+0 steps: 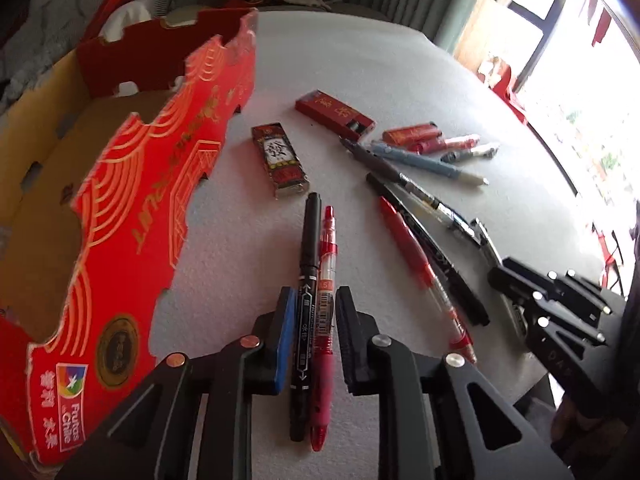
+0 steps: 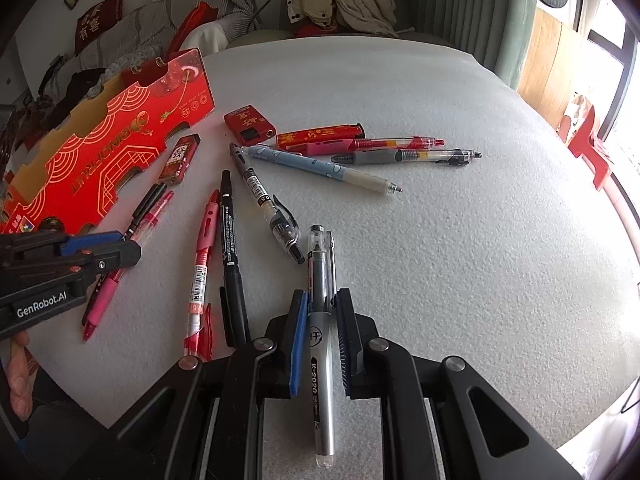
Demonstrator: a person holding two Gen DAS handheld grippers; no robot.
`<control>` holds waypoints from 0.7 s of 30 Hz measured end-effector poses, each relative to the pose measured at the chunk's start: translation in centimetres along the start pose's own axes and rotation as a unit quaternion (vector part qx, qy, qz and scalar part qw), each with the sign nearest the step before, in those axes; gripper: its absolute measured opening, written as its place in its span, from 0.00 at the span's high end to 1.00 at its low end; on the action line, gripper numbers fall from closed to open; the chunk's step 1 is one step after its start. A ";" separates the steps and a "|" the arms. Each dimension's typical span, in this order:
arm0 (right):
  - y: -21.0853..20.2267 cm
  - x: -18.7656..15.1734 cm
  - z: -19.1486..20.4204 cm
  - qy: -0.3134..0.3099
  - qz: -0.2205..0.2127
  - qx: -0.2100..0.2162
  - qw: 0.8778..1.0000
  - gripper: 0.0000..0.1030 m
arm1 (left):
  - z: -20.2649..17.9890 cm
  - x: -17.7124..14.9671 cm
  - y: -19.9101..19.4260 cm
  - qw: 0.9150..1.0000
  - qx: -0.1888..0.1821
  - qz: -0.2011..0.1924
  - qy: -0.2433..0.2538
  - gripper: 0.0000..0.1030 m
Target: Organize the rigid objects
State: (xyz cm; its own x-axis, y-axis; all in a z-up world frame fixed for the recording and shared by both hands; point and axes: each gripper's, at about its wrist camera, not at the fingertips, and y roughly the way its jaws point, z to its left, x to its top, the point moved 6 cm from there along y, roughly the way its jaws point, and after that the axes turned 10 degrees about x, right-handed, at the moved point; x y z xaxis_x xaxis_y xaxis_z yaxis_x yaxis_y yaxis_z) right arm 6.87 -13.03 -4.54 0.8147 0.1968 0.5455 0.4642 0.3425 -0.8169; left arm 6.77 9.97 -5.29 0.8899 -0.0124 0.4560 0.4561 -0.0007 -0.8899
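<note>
Two handheld grippers work over a white-covered table (image 2: 460, 240) strewn with pens and small boxes. The left gripper (image 1: 312, 320) points down at a black marker (image 1: 306, 312) and a red gel pen (image 1: 325, 320) that lie side by side lengthwise between its fingers; the jaws stand slightly apart, with a sliver of table showing between each pad and the pens, so the pair lies between them unclamped. The right gripper (image 2: 322, 320) is closed on a grey pen (image 2: 322, 344) marked K-2020, which runs straight along the gap between its fingers, its clear cap end reaching forward past the fingertips and its other end back toward the camera. In the left wrist view a red cardboard tray (image 1: 132, 216) with gold line patterns sits at the left of the table, just beyond the left gripper's side. Ahead lie a small black-and-red box (image 1: 280, 164) and a flat red box (image 1: 334, 114), well apart from both grippers. Between the two grippers lie another red pen (image 1: 424, 276) and a black pen (image 1: 428, 248), close together. Farther off, a light blue pen (image 2: 320, 168), a clear pen with a black clip (image 2: 266, 204), a red lighter (image 2: 320, 136) and two more pens lie clustered near the table's middle.
</note>
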 end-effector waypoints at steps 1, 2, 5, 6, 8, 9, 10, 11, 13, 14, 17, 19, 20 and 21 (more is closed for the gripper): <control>0.0 0.0 -0.1 0.001 0.000 0.001 1.000 0.85 | 0.2 0.0 -0.2 1.000 0.008 -0.002 -0.001 0.61; 0.0 0.0 -0.1 -0.002 0.000 0.000 1.000 0.85 | 0.4 0.1 -0.5 1.000 0.017 -0.010 -0.003 0.38; 0.0 -0.1 0.0 -0.004 -0.001 -0.003 1.000 0.85 | 0.3 0.2 -1.4 1.000 0.013 -0.024 -0.002 0.30; 0.0 -0.1 0.0 -0.004 -0.001 -0.003 1.000 0.85 | 0.2 0.2 -1.7 1.000 0.011 -0.029 -0.003 0.30; 0.0 -0.1 0.0 -0.002 -0.002 -0.002 1.000 0.85 | 0.0 0.3 -2.3 0.999 -0.017 -0.034 -0.007 0.31; 0.0 -0.1 0.0 -0.003 -0.002 -0.002 1.000 0.85 | -0.3 0.5 -2.5 0.999 -0.030 -0.035 -0.008 0.37; 0.0 -0.1 0.0 -0.003 -0.002 -0.003 1.000 0.85 | -0.8 0.5 -2.5 0.999 -0.038 -0.033 -0.004 0.43; 0.0 -0.1 0.0 -0.004 -0.002 -0.003 1.000 0.85 | -1.3 0.6 -2.3 0.999 -0.042 -0.027 0.003 0.52; 0.0 -0.1 0.0 -0.003 -0.002 -0.003 1.000 0.85 | -2.2 0.2 -1.7 0.999 -0.042 -0.014 0.019 0.56; 0.0 -0.1 0.0 -0.003 -0.002 -0.002 1.000 0.85 | -2.7 -0.3 -0.6 0.999 -0.019 0.007 0.033 0.56; 0.0 -0.1 0.0 -0.002 -0.003 -0.001 1.000 0.85 | -3.4 -0.5 -0.2 0.999 0.007 0.000 0.052 0.54; 0.0 -0.1 0.0 -0.002 -0.003 -0.001 1.000 0.85 | -3.8 -0.4 -0.5 0.998 0.015 0.002 0.054 0.56; 0.0 -0.1 0.0 -0.002 -0.003 -0.001 1.000 0.85 | -3.9 -0.4 -0.7 0.998 0.028 -0.002 0.054 0.68; 0.0 -0.1 0.0 -0.002 -0.003 -0.001 1.000 0.85 | -4.0 -0.3 -1.0 0.998 0.038 -0.006 0.056 0.90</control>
State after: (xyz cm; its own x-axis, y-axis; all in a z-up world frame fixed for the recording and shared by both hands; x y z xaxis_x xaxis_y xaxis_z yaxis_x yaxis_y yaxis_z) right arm 6.83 -13.06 -4.60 0.8104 0.1982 0.5513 0.4700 0.3417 -0.8138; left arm 6.02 6.00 -4.60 0.8790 -0.1252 0.4600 0.4706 0.0734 -0.8793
